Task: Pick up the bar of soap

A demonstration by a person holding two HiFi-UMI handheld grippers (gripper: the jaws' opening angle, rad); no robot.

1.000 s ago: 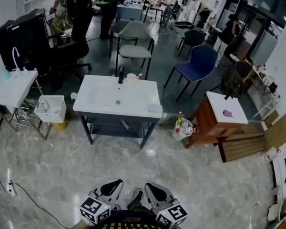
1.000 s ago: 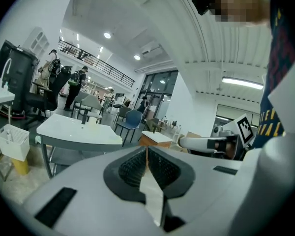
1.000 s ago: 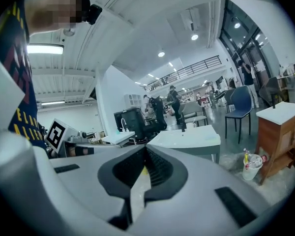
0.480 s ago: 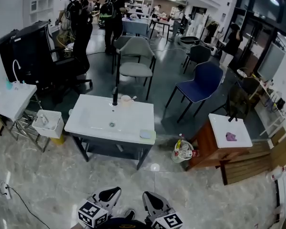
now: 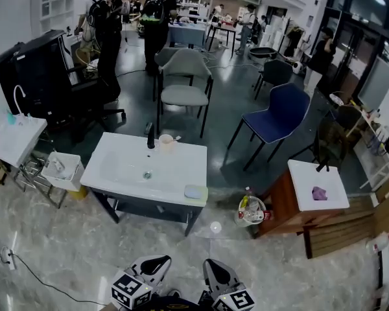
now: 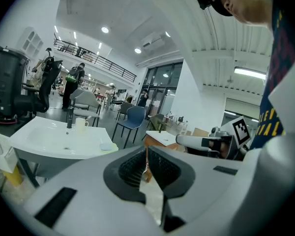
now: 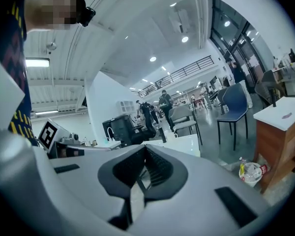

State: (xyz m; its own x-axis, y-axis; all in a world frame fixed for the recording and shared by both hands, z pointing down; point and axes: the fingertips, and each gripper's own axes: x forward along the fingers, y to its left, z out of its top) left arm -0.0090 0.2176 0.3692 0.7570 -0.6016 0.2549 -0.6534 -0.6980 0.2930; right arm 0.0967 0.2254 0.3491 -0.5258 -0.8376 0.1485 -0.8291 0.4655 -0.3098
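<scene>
The bar of soap (image 5: 193,192) is a small pale-blue block on the front right corner of the white washstand (image 5: 120,173), several steps ahead of me across the floor. In the left gripper view the soap (image 6: 108,146) shows small on that same corner. My left gripper (image 5: 157,263) and right gripper (image 5: 214,268) are held low at the bottom edge, close to my body, both shut with nothing between the jaws. The left gripper (image 6: 146,163) points toward the washstand. Beyond the right gripper (image 7: 145,168) only the stand's far end (image 7: 184,141) shows.
A black faucet (image 5: 150,137) and a cup (image 5: 165,142) stand at the basin's back. A bin of bottles (image 5: 251,211) and a wooden cabinet (image 5: 282,209) are to the right, a white basket (image 5: 59,167) to the left. Chairs (image 5: 279,115) and people are behind.
The head view has shifted, so the washstand now sits lower and a little further left. Both grippers stay shut at the bottom edge.
</scene>
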